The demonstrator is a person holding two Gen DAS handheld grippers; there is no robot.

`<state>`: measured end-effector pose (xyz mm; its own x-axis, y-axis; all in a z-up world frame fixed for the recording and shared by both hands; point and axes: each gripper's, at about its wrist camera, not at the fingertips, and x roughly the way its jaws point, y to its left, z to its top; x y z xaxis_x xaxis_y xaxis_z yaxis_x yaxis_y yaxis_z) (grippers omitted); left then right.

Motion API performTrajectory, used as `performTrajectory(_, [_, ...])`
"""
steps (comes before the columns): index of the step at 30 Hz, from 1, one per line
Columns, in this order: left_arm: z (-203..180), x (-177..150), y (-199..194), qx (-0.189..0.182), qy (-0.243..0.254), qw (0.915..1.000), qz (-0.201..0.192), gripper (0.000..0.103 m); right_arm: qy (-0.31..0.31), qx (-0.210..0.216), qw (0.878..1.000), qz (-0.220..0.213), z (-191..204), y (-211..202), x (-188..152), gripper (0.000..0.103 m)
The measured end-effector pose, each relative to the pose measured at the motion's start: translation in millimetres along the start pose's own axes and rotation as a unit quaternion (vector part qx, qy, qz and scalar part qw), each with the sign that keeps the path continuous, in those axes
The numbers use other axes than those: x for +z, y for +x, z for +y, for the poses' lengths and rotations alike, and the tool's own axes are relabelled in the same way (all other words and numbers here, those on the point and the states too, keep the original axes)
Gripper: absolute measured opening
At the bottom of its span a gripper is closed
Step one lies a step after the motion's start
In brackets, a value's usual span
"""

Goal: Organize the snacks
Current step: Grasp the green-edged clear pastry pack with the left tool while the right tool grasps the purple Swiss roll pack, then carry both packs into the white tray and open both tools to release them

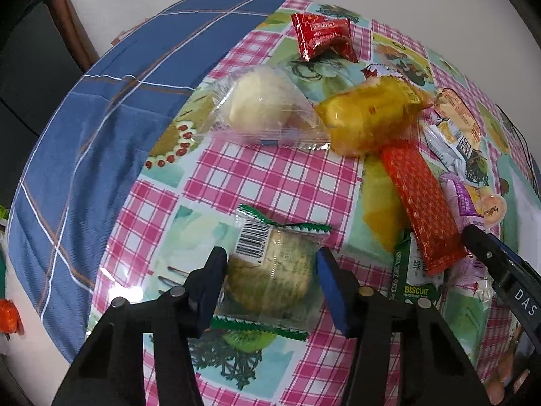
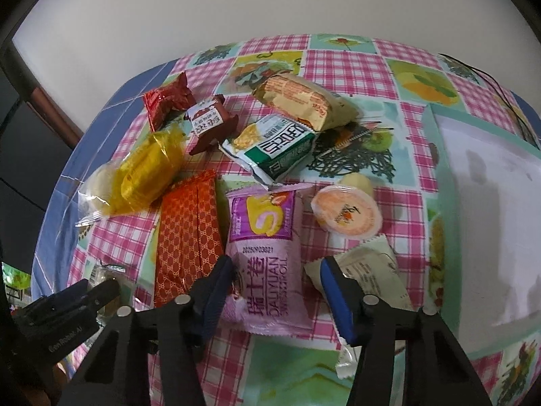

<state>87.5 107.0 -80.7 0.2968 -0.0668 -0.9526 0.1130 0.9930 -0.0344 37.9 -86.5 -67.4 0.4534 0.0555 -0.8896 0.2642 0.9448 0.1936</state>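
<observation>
My left gripper [image 1: 270, 270] is open, its fingers on either side of a round pastry in a clear green-edged wrapper [image 1: 270, 270] lying on the checked tablecloth. My right gripper [image 2: 275, 277] is open, its fingers on either side of the near end of a pink Swiss roll packet [image 2: 267, 253]. An orange patterned bar [image 2: 186, 237] lies left of it, also visible in the left wrist view [image 1: 422, 209]. A jelly cup [image 2: 346, 211] sits to the right. A cream packet [image 2: 368, 270] lies by the right finger.
A white box with a mint rim [image 2: 487, 203] stands at the right. Further back lie a yellow-wrapped snack [image 2: 145, 176], red packets [image 2: 165, 101], a green-white packet [image 2: 277, 149] and a beige packet [image 2: 301, 101]. The table edge [image 1: 101, 135] with blue cloth is at left.
</observation>
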Motion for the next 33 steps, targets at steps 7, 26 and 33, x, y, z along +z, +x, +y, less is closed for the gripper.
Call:
performTrajectory(7, [1.2, 0.4, 5.8, 0.009, 0.007, 0.9999, 0.003, 0.053, -0.02, -0.002, 1.0, 0.011, 11.7, 18.5, 0.1, 0.047])
performTrajectory(26, [-16.7, -6.1, -36.2, 0.018, 0.02, 0.9993, -0.027, 0.051, -0.012, 0.045, 0.999, -0.012, 10.4, -27.7, -4.5, 0.038])
performTrajectory(33, [-41.6, -2.6, -58.9, 0.019, 0.03, 0.9984, -0.044, 0.051, -0.002, 0.042, 0.999, -0.031, -3.2, -55.8, -1.7, 0.038])
